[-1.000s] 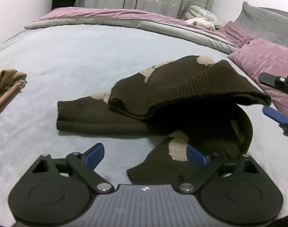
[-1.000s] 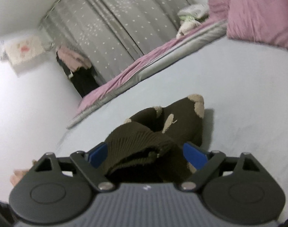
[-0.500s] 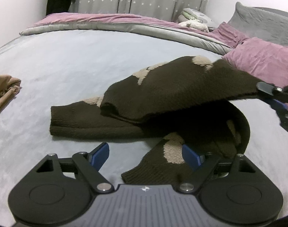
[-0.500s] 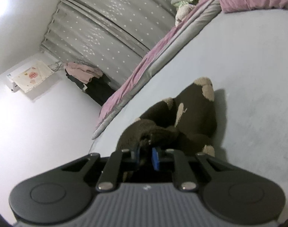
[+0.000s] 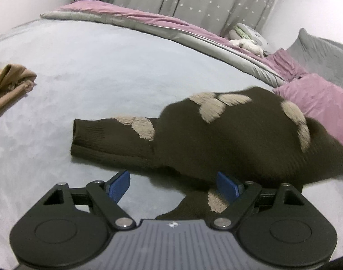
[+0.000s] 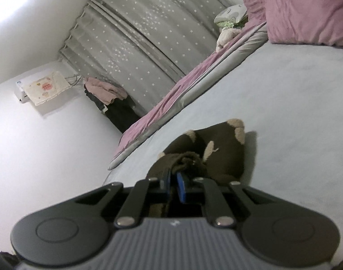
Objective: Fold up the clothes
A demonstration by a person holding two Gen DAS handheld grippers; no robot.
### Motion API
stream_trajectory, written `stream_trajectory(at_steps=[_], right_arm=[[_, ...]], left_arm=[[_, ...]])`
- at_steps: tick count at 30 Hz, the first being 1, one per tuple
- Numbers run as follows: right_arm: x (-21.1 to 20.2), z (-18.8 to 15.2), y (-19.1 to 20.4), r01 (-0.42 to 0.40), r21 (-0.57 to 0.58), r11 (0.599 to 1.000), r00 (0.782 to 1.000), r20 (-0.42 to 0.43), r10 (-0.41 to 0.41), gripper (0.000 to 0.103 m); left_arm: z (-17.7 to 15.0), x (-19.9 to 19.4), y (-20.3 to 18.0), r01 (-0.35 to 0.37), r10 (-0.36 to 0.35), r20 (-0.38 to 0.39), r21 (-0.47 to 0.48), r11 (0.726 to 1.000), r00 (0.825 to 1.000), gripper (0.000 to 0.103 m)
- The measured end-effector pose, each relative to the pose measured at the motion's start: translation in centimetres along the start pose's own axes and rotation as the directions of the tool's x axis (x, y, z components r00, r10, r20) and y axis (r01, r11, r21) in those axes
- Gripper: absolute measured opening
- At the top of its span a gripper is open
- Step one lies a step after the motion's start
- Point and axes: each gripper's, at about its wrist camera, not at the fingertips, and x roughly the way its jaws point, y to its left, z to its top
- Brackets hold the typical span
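One brown sweater [image 5: 227, 139] on a wide grey bed [image 5: 108, 72]
Bare cover lies far and left; tan garment [image 5: 11, 79] at left edge; right gripper [image 6: 174, 183] clamps the hem, left gripper [image 5: 174, 185] gapes, empty, nearside

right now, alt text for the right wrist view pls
The right gripper is shut on a bunched edge of the dark brown knit sweater with beige patches, lifted over a pale grey bedspread. Behind are a pink pillow and grey star-dotted curtains.
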Motion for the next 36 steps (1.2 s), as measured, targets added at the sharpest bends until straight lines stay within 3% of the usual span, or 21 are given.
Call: stream_trajectory(at_steps=[15,20,23,26,27,29,32,36], right_arm=[[-4.1,2.2,-6.1,0.18,0.073,0.981,0.982,0.048,-0.184,0.007],[-3.7,2.2,-8.3,0.252,0.117,0.961,0.967,0.001,-0.254,0.007],[-3.2,2.0,-9.4,0.287,0.139,0.948,0.958,-0.035,-0.285,0.007],[-2.8,1.6,-9.6,0.281,0.136,0.95,0.96,-0.054,-0.276,0.008],[-2.7,1.5,-9.6,0.279,0.129,0.952,0.96,-0.06,-0.273,0.008],[-2.4,1.4,-9.3,0.277,0.11,0.955,0.96,-0.068,-0.271,0.009],[-2.3,1.8,-8.8,0.307,0.062,0.95,0.95,-0.071,-0.303,0.018],[-2.6,2.2,-7.9,0.32,0.013,0.947,0.947,-0.041,-0.319,0.056]], left_arm=[[-0.5,3.4,0.0,0.119,-0.125,-0.039,-0.141,0.983,0.991,0.08],[-1.0,4.8,-0.4,0.167,-0.181,-0.057,-0.184,0.969,0.982,0.062],[-1.3,5.5,-0.2,0.185,-0.204,-0.063,-0.221,0.958,0.977,0.046],[-1.5,5.5,-0.6,0.211,-0.231,-0.064,-0.231,0.95,0.971,0.028],[-1.6,5.5,-0.8,0.221,-0.241,-0.064,-0.229,0.948,0.968,0.018],[-1.8,5.1,-1.5,0.249,-0.266,-0.058,-0.206,0.946,0.962,0.013],[-2.0,4.1,-2.8,0.301,-0.31,-0.039,-0.154,0.941,0.95,0.011],[-2.1,2.2,-4.4,0.383,-0.385,-0.012,-0.079,0.92,0.923,0.01]])
